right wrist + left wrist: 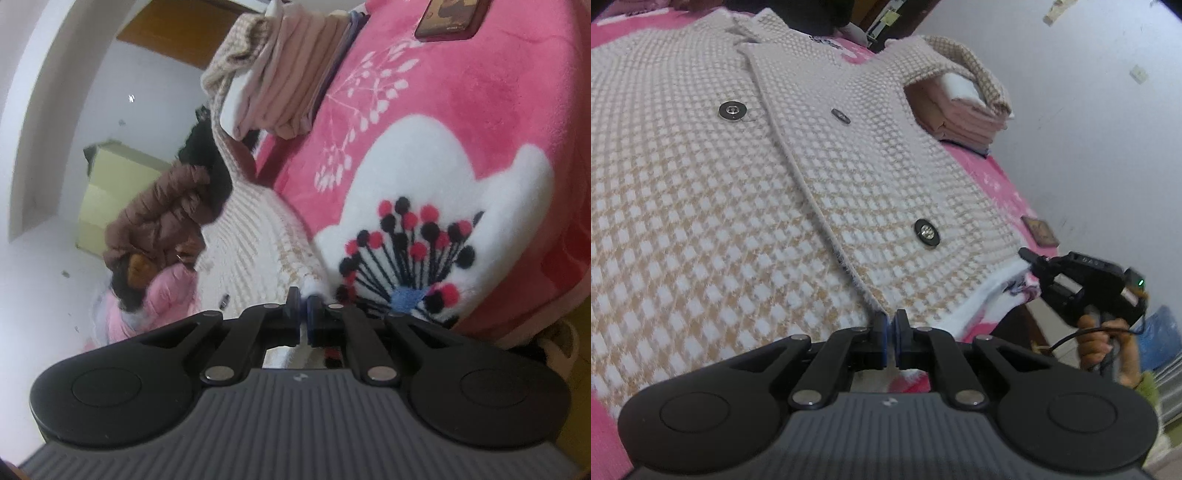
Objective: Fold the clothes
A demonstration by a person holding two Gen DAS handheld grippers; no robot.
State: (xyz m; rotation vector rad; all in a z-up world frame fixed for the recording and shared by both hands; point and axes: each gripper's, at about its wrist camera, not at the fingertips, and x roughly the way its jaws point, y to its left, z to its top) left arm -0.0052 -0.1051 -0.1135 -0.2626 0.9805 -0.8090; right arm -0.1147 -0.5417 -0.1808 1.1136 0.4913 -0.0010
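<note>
nearest to us in the left wrist view is the left gripper (890, 320), and its two blue pads are pressed together on the bottom hem of the checked coat (746, 192). the coat is beige and white, it lies spread flat on the pink blanket (993, 181) of the bed, front side up, with one front panel lying over the other. we see three dark buttons (927, 232) on it. the collar is at the far end, away from us.

at the right of this view the right gripper (1028, 256) is held by a hand (1104, 347), and its tip meets the right bottom corner of the coat at the edge of the bed. in the right wrist view the right gripper (303, 303) has its jaws closed on this white fuzzy corner, with the coat (255, 236) running away from it.

beyond the coat a stack of folded clothes (964, 114) sits on the blanket, in pale pink and white colours. a small dark framed object (1039, 230) lies near the blanket edge; we cannot tell what it is. the blanket (480, 122) has a big white flower pattern. a brown and pink pile (159, 236) lies beyond the coat's far side.
</note>
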